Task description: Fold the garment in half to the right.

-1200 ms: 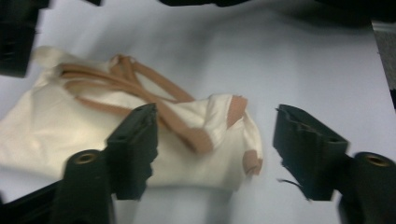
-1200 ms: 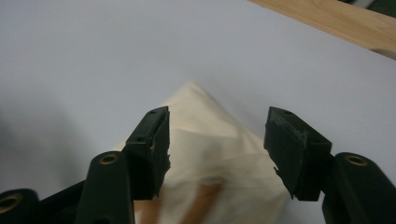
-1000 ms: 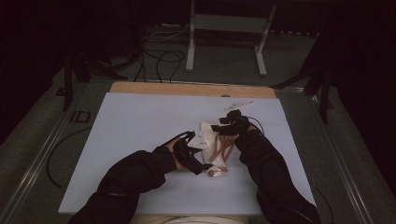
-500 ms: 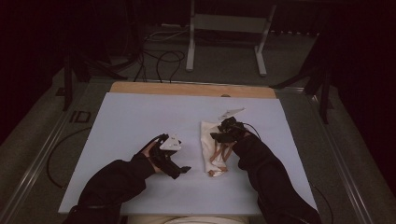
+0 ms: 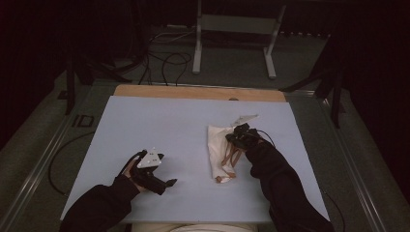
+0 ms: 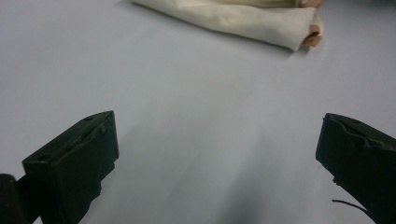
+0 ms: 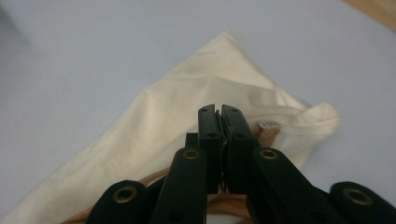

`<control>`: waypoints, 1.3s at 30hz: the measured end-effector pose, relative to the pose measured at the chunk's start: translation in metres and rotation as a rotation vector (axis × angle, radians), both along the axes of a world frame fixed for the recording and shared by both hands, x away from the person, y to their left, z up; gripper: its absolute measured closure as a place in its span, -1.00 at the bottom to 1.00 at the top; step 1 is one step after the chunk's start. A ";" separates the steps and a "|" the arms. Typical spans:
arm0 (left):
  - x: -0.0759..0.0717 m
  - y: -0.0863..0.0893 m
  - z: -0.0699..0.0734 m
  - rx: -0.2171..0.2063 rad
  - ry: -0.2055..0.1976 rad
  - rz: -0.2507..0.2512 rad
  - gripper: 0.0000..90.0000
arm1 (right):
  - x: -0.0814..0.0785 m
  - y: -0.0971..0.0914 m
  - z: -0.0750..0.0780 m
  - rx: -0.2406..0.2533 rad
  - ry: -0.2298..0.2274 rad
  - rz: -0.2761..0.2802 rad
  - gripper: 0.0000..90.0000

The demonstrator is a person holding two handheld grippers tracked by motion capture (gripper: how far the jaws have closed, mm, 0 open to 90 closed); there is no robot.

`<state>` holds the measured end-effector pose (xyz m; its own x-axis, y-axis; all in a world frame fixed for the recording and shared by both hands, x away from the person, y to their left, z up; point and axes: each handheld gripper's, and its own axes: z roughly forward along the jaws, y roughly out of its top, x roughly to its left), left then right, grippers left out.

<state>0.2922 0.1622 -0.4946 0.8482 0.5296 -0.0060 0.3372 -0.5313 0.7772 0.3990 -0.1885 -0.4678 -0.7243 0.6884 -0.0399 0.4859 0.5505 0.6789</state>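
Observation:
A cream cloth bag (image 5: 216, 147) with brown straps (image 5: 228, 163) lies folded long and narrow on the pale blue table (image 5: 164, 121), right of centre. My right gripper (image 5: 236, 137) rests at the bag's far right edge. Its jaws have just been closing and now stand shut (image 7: 218, 112) over the cream cloth (image 7: 187, 98), with a brown strap end (image 7: 267, 130) just beyond them. No cloth shows pinched between the tips. My left gripper (image 5: 162, 184) hovers over bare table to the left, jaws wide open (image 6: 217, 149) with nothing between them. The bag's end (image 6: 243, 21) lies ahead of it.
A wooden strip (image 5: 193, 92) runs along the table's far edge. Behind it stand a metal frame (image 5: 232, 29) and loose cables (image 5: 164, 58) on the dark floor. Both of the person's black sleeves come in from the bottom.
My left gripper has drawn away from the bag to the left and now sits over bare table. The right gripper has stayed at the bag, which now lies flatter.

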 end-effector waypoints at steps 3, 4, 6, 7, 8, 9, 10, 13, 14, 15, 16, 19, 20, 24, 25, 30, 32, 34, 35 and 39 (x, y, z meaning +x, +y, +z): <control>-0.001 0.008 -0.002 -0.016 -0.009 0.031 -0.99 | -0.003 -0.008 0.003 0.009 -0.012 -0.017 0.96; -0.002 0.011 -0.002 -0.018 -0.013 0.044 -0.99 | -0.004 -0.011 0.004 0.012 -0.019 -0.021 0.95; -0.002 0.017 -0.004 -0.031 -0.022 0.072 -0.99 | -0.007 -0.017 0.006 0.015 -0.030 -0.037 0.95; -0.003 0.019 -0.005 -0.031 -0.026 0.086 -0.99 | -0.008 -0.021 0.006 0.021 -0.034 -0.045 0.96; -0.003 0.021 -0.006 -0.036 -0.025 0.092 -0.99 | -0.009 -0.024 0.007 0.024 -0.041 -0.052 0.96; -0.003 0.021 -0.006 -0.036 -0.025 0.092 -0.99 | -0.009 -0.024 0.007 0.024 -0.041 -0.052 0.96; -0.003 0.023 -0.007 -0.039 -0.025 0.097 -0.99 | -0.012 -0.032 0.007 0.023 -0.052 -0.076 0.95; -0.004 0.028 -0.011 -0.040 -0.018 0.110 -0.99 | -0.013 -0.044 0.003 0.024 -0.056 -0.108 0.95; -0.005 0.028 -0.011 -0.041 -0.016 0.111 -0.99 | -0.013 -0.047 0.000 0.025 -0.053 -0.117 0.95; -0.005 0.028 -0.011 -0.041 -0.016 0.111 -0.99 | -0.013 -0.047 0.000 0.025 -0.053 -0.117 0.95; -0.005 0.028 -0.012 -0.042 -0.017 0.112 -0.99 | -0.013 -0.051 -0.002 0.024 -0.051 -0.130 0.95; -0.007 0.028 -0.011 -0.045 -0.022 0.109 -0.99 | -0.013 -0.058 -0.010 0.036 -0.041 -0.153 0.95; -0.008 0.028 -0.011 -0.051 -0.025 0.110 -0.99 | -0.012 -0.060 -0.014 0.036 -0.037 -0.162 0.95; -0.010 0.028 -0.010 -0.061 -0.026 0.111 -0.99 | -0.011 -0.062 -0.023 0.037 -0.016 -0.170 0.93; -0.012 0.028 -0.010 -0.056 -0.027 0.109 -0.99 | -0.011 -0.062 -0.025 0.038 -0.007 -0.173 0.92; -0.014 0.029 -0.011 -0.046 -0.034 0.108 -0.99 | -0.012 -0.064 -0.034 0.038 0.014 -0.188 0.92; -0.015 0.029 -0.011 -0.047 -0.040 0.116 -0.99 | -0.013 -0.065 -0.037 0.032 0.020 -0.190 0.93; -0.015 0.030 -0.011 -0.049 -0.039 0.115 -0.99 | -0.013 -0.065 -0.038 0.034 0.026 -0.189 0.94; -0.016 0.030 -0.012 -0.053 -0.039 0.119 -0.99 | -0.014 -0.064 -0.039 0.026 0.030 -0.183 0.94; -0.017 0.031 -0.015 -0.051 -0.044 0.121 -0.99 | -0.014 -0.064 -0.044 0.025 0.038 -0.182 0.94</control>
<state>0.2756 0.1933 -0.5093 0.7781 0.6282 0.0004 0.3612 -0.4479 0.8179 0.3850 -0.2524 -0.5117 -0.5882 0.8087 0.0039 0.6015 0.4342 0.6705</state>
